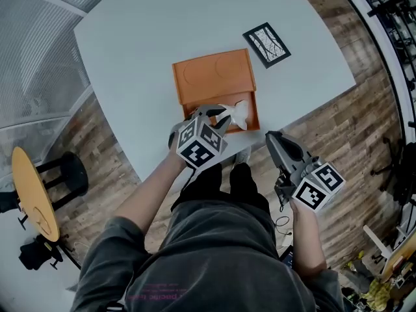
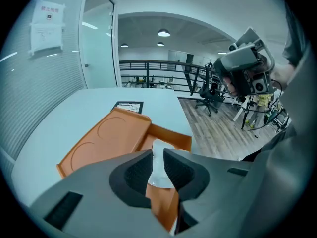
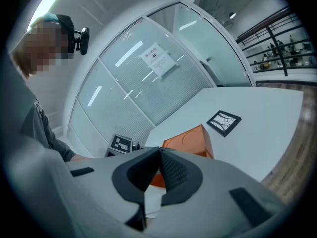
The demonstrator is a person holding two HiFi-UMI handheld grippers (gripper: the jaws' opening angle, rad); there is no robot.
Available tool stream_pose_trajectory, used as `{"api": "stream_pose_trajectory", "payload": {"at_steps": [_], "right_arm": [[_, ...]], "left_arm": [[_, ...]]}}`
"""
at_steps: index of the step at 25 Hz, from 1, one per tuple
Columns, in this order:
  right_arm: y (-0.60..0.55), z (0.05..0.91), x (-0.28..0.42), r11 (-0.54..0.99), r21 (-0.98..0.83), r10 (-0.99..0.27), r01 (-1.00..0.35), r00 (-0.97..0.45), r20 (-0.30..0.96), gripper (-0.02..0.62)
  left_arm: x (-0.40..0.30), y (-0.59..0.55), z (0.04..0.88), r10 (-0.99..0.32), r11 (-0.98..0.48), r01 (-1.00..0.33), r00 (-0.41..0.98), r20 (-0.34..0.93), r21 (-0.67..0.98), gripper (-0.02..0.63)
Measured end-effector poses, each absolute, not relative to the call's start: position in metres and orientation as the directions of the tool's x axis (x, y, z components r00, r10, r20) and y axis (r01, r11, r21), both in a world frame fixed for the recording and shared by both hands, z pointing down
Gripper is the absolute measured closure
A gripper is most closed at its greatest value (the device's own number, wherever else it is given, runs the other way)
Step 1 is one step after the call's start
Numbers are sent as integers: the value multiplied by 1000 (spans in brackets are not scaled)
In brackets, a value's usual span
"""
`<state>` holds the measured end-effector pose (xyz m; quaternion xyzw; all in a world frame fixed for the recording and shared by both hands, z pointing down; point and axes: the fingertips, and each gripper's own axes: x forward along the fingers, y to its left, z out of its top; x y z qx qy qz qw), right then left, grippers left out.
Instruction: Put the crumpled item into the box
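An orange box (image 1: 212, 77) lies open on the white table (image 1: 143, 38), with its lid folded back toward the far side. My left gripper (image 1: 221, 114) hovers over the near, open half and is shut on a white crumpled item (image 1: 238, 112). In the left gripper view the crumpled item (image 2: 159, 162) sits pinched between the dark pads, above the box (image 2: 124, 138). My right gripper (image 1: 272, 137) is held off the table's near right edge, jaws shut with nothing in them. In the right gripper view the box (image 3: 190, 140) shows beyond the closed jaws.
A black-framed card (image 1: 267, 44) lies on the table beyond the box to the right. The table's near edge runs just under the grippers, with wood floor below. A yellow round stool (image 1: 32, 194) stands at the far left. A glass partition lines the left side.
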<state>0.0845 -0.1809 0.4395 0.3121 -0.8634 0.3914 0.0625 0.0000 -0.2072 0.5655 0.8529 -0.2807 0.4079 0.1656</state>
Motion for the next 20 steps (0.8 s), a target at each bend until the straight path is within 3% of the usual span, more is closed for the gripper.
{"api": "stream_pose_trajectory", "payload": {"at_steps": [15,20], "right_arm": [[-190,398,57,589,-576,-476,-567,-819,320,594],[-192,388,45,614,-561,-464,-556,-829,313,594]], "left_arm": [[-24,-206,481,-505,-717,-693,587,633,71,529],[-34,-207,452,-557,-694,-714,614,560,93,563]]}}
